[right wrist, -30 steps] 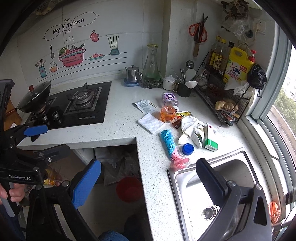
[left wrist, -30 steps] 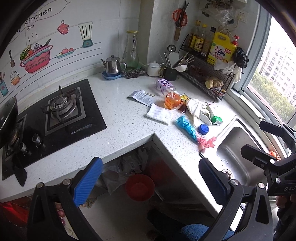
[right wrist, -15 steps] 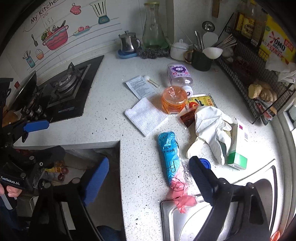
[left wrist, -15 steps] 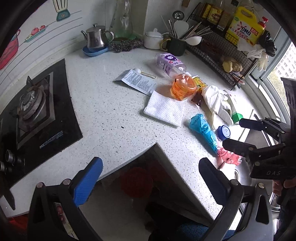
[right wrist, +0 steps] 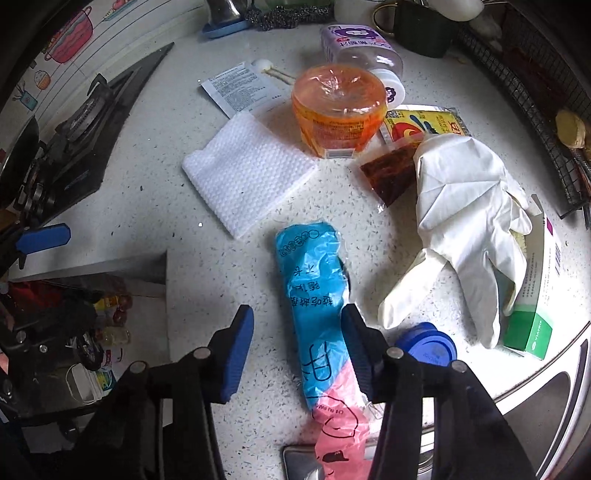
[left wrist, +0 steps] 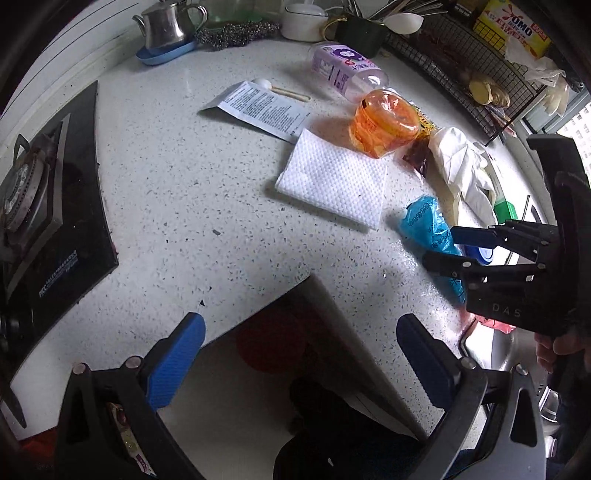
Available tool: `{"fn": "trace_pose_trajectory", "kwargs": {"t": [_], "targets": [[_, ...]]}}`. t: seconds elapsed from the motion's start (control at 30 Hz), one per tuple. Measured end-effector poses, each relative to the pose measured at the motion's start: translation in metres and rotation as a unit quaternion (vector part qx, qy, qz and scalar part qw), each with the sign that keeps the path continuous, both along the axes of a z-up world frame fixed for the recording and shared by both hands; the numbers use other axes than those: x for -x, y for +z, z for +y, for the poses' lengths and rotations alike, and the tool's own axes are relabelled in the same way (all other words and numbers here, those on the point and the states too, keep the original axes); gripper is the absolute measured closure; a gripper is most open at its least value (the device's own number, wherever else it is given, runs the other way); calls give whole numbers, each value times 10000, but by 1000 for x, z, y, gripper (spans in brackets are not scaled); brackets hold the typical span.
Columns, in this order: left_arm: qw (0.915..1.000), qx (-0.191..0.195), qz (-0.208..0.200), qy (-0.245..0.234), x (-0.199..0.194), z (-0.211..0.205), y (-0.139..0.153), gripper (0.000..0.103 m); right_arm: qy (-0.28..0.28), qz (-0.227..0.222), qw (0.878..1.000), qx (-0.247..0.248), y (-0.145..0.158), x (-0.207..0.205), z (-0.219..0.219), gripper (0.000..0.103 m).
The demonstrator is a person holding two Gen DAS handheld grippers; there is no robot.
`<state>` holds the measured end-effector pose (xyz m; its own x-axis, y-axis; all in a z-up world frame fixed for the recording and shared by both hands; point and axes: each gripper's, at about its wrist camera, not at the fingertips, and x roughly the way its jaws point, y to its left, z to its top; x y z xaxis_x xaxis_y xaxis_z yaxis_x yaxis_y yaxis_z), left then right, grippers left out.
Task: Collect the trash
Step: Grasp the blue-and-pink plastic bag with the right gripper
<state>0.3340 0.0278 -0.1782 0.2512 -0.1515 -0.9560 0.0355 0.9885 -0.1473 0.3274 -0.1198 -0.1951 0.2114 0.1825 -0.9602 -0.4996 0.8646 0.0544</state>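
Trash lies on the speckled white counter [left wrist: 184,206]. A blue and pink plastic wrapper [right wrist: 317,314] lies lengthwise between the jaws of my open right gripper [right wrist: 297,352]; the right jaw is close against it. In the left wrist view the wrapper [left wrist: 424,225] is partly hidden by the right gripper [left wrist: 439,247]. Nearby lie a white paper towel [right wrist: 243,173], an orange plastic tub [right wrist: 338,110], a white glove [right wrist: 465,214], a sauce packet [right wrist: 391,173] and a blue cap [right wrist: 428,345]. My left gripper [left wrist: 299,358] is open and empty over the counter's inner corner.
A red bin [left wrist: 273,345] stands on the floor under the counter corner. A gas hob [left wrist: 40,206] is at the left, the sink [right wrist: 546,417] at the right. A leaflet [left wrist: 262,109], purple bottle [right wrist: 360,48], green box [right wrist: 535,295], kettle [left wrist: 166,26] and wire rack [left wrist: 469,62] lie farther back.
Both grippers have moved down and closer to the counter. The right gripper has come down around the blue and pink wrapper and its jaws have narrowed.
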Motion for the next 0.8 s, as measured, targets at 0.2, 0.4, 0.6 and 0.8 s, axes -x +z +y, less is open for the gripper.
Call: {"fn": "trace_pose_trajectory", "kwargs": {"t": [0.2, 0.4, 0.6, 0.8], "targets": [[10000, -23, 62, -26, -6, -1, -4, 0, 71, 48, 9999, 110, -3, -4, 1, 60], [9999, -37, 45, -108, -11, -6, -1, 0, 275, -279, 9983, 432, -12, 9, 7, 78], [9995, -78, -127, -294, -22, -15, 17, 0, -122, -182, 9991, -373, 7, 7, -17, 95], [9972, -160, -448, -580, -49, -31, 39, 0, -547, -456, 9944, -788, 47, -6, -41, 96]]}}
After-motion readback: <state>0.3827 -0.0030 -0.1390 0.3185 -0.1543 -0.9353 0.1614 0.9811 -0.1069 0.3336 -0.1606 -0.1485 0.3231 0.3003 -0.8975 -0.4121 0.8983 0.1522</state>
